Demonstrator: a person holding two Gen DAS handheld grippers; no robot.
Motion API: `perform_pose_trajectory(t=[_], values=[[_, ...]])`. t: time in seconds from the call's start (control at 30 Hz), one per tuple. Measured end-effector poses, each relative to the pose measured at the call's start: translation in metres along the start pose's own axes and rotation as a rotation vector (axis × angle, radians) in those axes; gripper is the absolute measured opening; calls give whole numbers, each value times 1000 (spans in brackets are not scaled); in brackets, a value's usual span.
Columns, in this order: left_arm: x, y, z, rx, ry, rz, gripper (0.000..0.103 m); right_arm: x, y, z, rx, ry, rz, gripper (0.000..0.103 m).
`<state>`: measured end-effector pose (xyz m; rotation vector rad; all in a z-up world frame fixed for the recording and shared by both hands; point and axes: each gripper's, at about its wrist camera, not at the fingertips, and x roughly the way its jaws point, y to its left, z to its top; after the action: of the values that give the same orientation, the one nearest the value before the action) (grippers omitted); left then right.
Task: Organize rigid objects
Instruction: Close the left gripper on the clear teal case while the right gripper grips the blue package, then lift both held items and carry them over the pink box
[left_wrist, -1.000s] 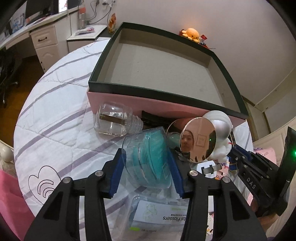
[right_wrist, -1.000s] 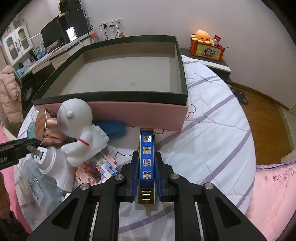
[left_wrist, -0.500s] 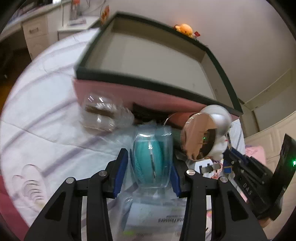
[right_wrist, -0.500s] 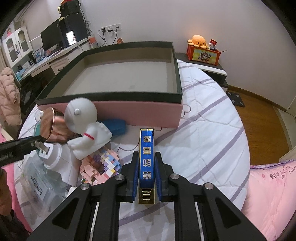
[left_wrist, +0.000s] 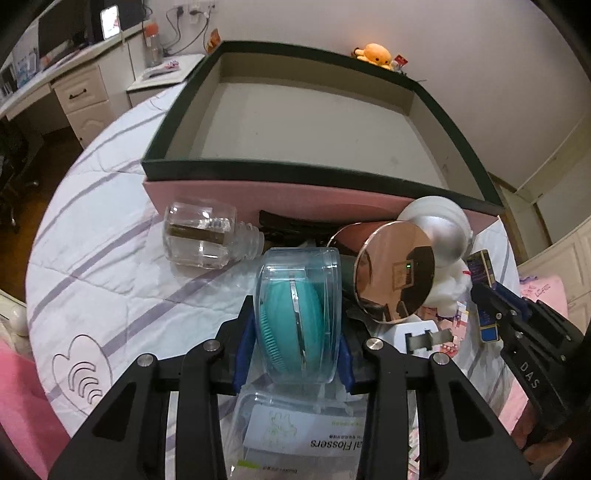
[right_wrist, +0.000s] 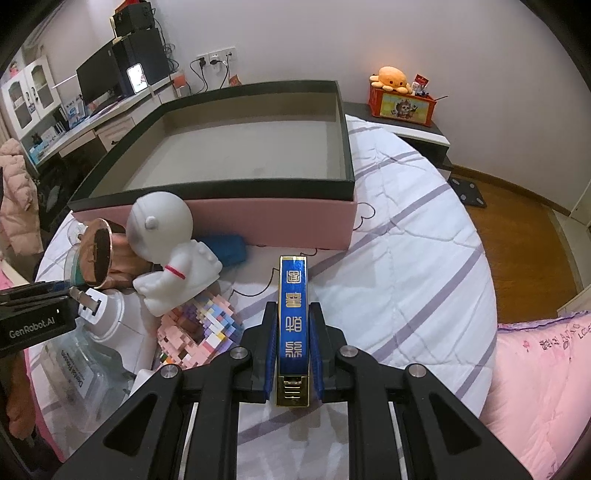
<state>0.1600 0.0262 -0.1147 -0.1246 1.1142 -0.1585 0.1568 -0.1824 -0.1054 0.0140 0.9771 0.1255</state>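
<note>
The left gripper (left_wrist: 297, 347) has its jaws clamped on a clear case (left_wrist: 299, 314) with a teal brush inside. The right gripper (right_wrist: 293, 350) pinches a blue bar (right_wrist: 293, 325) edge-up. Ahead of both stands the empty box (right_wrist: 258, 206), on the bed.

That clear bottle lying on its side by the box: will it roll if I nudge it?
Probably. The clear bottle is rounded, lies on its side, and looks nearly empty, so light. The soft quilt may slow it. Smooth walls could slip in a tool.
</note>
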Motion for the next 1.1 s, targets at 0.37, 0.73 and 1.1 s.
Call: perform_pose_trajectory(t=[0.37, 0.73, 1.1], values=[[-77, -4, -14, 34, -192, 42, 37, -70, 14, -4, -13, -168, -16, 15], [-151, -21, -36, 61, -394, 29, 37, -148, 38, -25, -34, -373, -18, 15], [-127, -22, 5, 50, -343, 18, 37, -136, 35, 3, -41, -382, -14, 15]])
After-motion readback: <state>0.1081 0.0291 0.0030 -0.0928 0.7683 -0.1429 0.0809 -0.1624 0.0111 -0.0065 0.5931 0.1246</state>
